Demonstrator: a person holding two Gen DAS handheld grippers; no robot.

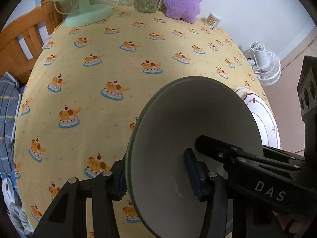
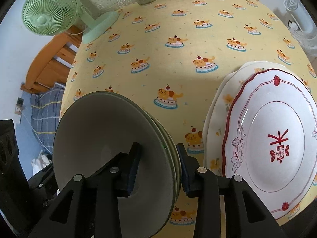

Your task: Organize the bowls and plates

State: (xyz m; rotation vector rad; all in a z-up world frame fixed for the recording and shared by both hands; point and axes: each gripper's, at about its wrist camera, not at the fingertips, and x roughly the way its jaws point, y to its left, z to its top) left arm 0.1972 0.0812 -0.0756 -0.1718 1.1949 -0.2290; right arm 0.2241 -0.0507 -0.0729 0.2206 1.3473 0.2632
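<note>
Your left gripper (image 1: 156, 174) is clamped on the rim of a grey-green plate (image 1: 190, 129), held tilted above the near part of the yellow tablecloth (image 1: 118, 59). Your right gripper (image 2: 158, 170) grips the rims of the stacked grey-green plates (image 2: 103, 134). To the right, near the table edge, a red-trimmed plate (image 2: 277, 142) lies on a cream plate (image 2: 221, 103)

I see grey-green plates (image 2: 111, 138) over the table's (image 2: 178, 29) yellow cloth, printed with dog-on-cake motifs. Beside them, a white plate (image 2: 277, 138) shows red trim and flowers.
</note>
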